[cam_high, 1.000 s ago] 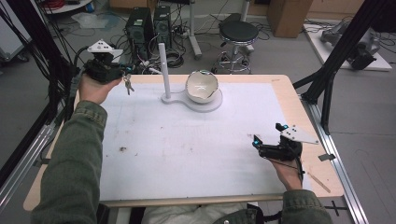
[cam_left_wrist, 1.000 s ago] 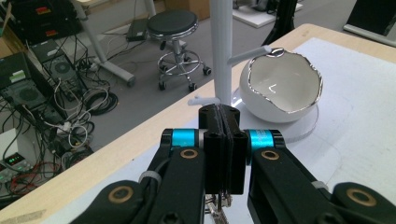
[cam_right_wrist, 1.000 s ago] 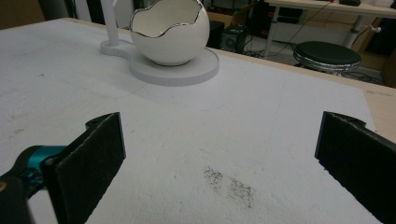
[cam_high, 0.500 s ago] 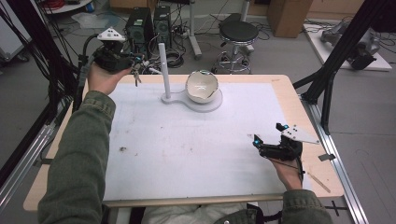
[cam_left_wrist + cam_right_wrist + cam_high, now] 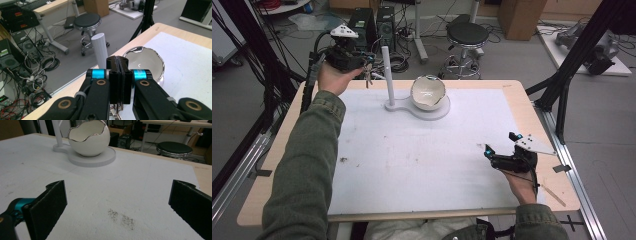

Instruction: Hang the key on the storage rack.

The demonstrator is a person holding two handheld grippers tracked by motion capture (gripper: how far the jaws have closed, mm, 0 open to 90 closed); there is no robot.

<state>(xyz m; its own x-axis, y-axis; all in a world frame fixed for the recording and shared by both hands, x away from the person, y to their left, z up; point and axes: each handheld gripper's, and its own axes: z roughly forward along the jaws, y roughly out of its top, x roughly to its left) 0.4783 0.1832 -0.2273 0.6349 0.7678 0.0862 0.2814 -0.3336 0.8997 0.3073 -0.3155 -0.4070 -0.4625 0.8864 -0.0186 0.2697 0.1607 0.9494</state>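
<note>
My left gripper [image 5: 364,61] hovers above the table's far left corner, just left of a white upright post [image 5: 385,75]. Its jaws are pressed together on a small bunch of keys [image 5: 368,77] that hangs below them. In the left gripper view the shut gripper [image 5: 119,62] points at the post [image 5: 100,50] and at a white egg-shaped bowl with a silver rim [image 5: 150,60]; the key ring [image 5: 115,110] peeks out beneath. The bowl [image 5: 428,92] sits on the post's round white base [image 5: 444,111]. My right gripper [image 5: 499,144] rests low at the near right, open and with nothing between its jaws.
A white mat [image 5: 422,155] covers most of the wooden table [image 5: 532,107]. In the right gripper view the gripper [image 5: 120,202] looks over a dark smudge on the mat [image 5: 122,218] towards the bowl [image 5: 88,138]. A black stool [image 5: 467,35], computer cases and cables stand beyond the far edge.
My left hand has lifted the keys and carried them away from me and to the right, closer to the post. The right gripper has stayed where it was.
</note>
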